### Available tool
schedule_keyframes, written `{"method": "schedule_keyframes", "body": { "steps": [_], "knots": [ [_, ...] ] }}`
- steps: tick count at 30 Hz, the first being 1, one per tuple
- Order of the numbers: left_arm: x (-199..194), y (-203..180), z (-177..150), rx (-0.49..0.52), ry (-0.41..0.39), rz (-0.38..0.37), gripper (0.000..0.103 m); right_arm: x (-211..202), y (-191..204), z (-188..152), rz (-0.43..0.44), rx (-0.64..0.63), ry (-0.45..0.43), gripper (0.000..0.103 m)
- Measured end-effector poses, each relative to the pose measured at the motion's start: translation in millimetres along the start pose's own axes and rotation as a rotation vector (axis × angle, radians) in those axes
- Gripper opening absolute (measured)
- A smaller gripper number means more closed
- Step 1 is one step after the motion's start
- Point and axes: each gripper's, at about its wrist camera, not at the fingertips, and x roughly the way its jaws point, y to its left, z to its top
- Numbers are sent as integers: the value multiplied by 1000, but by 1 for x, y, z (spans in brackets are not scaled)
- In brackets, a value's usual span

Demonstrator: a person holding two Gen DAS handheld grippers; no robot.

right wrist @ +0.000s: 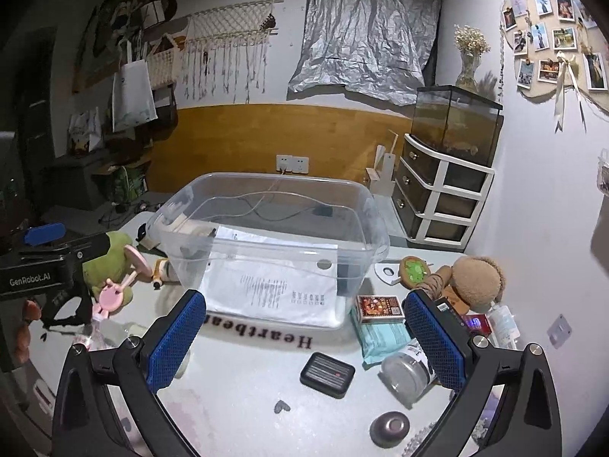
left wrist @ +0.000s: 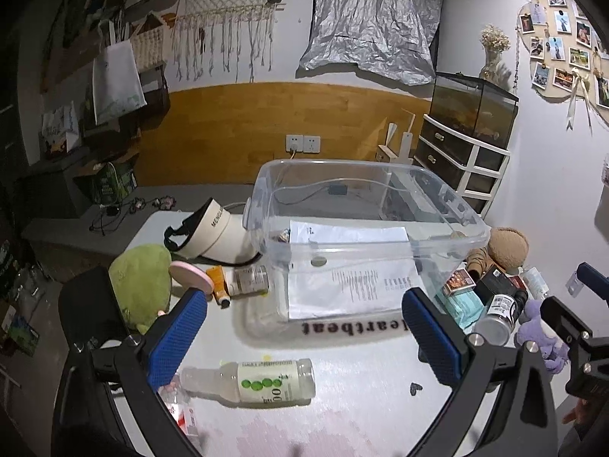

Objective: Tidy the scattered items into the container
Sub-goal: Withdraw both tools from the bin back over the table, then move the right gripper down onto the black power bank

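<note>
Both claws up over the near edge of the white table [left wrist: 361,381], neither one carrying anything. My left gripper [left wrist: 304,337] is spread wide, blue pads well apart, nothing between them; my right gripper [right wrist: 304,337] is the same, spread and bare. The clear container [left wrist: 365,236] sits mid-table toward the far edge, open on top, with a printed sheet showing at its near wall; whether that sheet lies inside or under it I cannot tell. Scatter lies on both flanks of the bin. Nearest to the left claw is a clear bottle [left wrist: 262,381] with a green-dotted label, lying flat close to the near edge, just below and a little left of the midpoint of my fingers. Its long axis runs left to right along that edge, cap end toward the left corner, so it lies roughly in line with the gap between my pads, not across it. My judgement: this is the left hand's piece, and the wrist likely needs a turn so the pads meet the bottle's sides. The right claw is nearer another cluster: a dark ridged case [right wrist: 327,374] near the near edge, between its fingers and a bit right of centre, and a tipped jar [right wrist: 407,375] touching or just beside its right pad. A brown plush [right wrist: 475,282] sits by the right edge, farther off. Green plush [left wrist: 141,278] at the left edge, beyond the left pad.
</note>
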Motion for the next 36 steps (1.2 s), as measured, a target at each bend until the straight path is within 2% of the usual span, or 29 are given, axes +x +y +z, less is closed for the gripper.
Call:
{"method": "schedule_keyframes", "body": {
  "steps": [6,10,17,23,28,30,32,33,35,36],
  "knots": [
    [1,5,-13,-4,19,3,103,1,4,-8,27,4,41,103],
    [2,7,-20,-12,24,10,103,2,3,-13,13,27,57,103],
    [9,4,-39,-7,44,15,103,13,3,-37,-11,5,136,103],
    [26,1,-57,-3,113,1,103,25,4,-71,-47,-68,229,103],
    [42,-17,-68,46,173,-40,103,34,-1,-99,-27,-60,318,103],
    [47,-26,-71,69,193,-59,103,37,-3,-108,-19,-59,345,94],
    [54,-35,-74,89,212,-81,102,44,-7,-120,-8,-45,393,73],
    [56,-38,-76,98,219,-89,102,47,-10,-125,-1,-35,414,69],
    [61,-45,-78,114,233,-104,102,54,-15,-134,11,-12,455,51],
    [64,-48,-79,120,240,-108,102,58,-19,-139,15,0,474,48]
  ]
}}
